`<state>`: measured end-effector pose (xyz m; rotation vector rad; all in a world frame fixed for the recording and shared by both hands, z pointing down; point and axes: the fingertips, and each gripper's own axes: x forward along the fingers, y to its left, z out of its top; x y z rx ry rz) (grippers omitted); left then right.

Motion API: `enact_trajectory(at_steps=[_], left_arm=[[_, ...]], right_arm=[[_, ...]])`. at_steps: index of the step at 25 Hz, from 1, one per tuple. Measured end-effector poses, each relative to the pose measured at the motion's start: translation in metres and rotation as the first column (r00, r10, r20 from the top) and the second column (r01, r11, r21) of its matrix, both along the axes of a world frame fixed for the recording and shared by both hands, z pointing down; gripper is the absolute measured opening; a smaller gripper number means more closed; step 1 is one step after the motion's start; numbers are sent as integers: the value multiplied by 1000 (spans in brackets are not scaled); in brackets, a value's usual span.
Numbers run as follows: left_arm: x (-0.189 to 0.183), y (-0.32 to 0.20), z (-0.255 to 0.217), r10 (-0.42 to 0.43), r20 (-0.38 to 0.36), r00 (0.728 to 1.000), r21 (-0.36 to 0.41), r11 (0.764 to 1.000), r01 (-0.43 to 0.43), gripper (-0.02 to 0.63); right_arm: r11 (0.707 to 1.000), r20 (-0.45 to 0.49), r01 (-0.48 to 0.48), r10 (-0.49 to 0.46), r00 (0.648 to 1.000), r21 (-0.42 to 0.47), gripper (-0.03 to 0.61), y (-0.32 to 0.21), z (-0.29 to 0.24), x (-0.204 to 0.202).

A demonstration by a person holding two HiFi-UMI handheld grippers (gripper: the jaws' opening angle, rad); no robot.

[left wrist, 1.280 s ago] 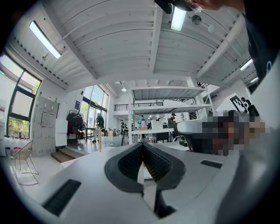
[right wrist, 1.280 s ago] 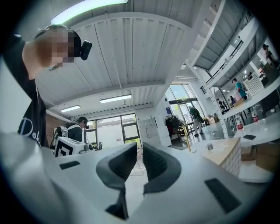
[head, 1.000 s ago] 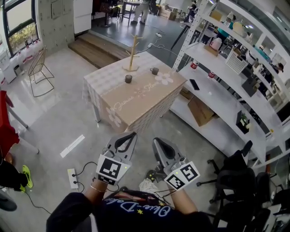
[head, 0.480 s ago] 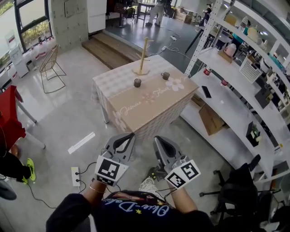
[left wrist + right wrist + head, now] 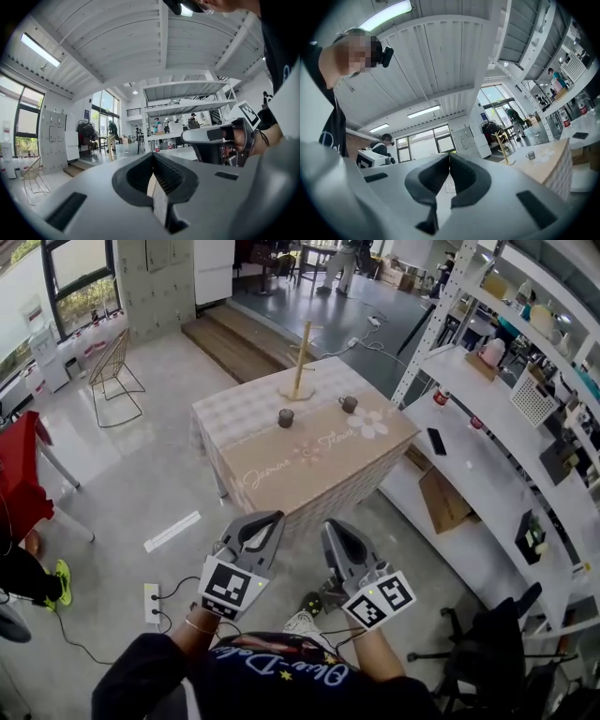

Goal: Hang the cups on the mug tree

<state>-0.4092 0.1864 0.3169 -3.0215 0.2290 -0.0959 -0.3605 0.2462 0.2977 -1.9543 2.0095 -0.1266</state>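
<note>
Standing well back from a counter (image 5: 281,474), a person holds the left gripper (image 5: 269,518) and right gripper (image 5: 330,525) side by side
Both sets of fingers (image 5: 171,176) are pressed together, empty. On the counter, a wooden mug tree (image 5: 300,352) stands near the far edge, with a dark cup (image 5: 286,417) just in front of it and a second cup (image 5: 349,404) off to the right

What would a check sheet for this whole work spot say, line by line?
Surface: table with beige flowered cloth, ahead of the person.
Job's things: wooden mug tree, no cup seen on it; dark cup and second cup stand apart on the cloth.
Clutter: nothing seen on the table.
Grippers: left gripper and right gripper both shut, empty, well short of the table.
Cables: power strip with leads on the floor.
Surroundings: white shelf rack right, wire chair left.
</note>
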Motion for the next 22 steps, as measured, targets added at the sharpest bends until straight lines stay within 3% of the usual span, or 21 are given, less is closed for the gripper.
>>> enact_trajectory(at_steps=[22], left_arm=[[70, -17, -3, -67, 40, 997, 33, 997, 65, 8]], right_arm=[[997, 55, 64, -66, 996, 42, 9, -19, 1, 78]])
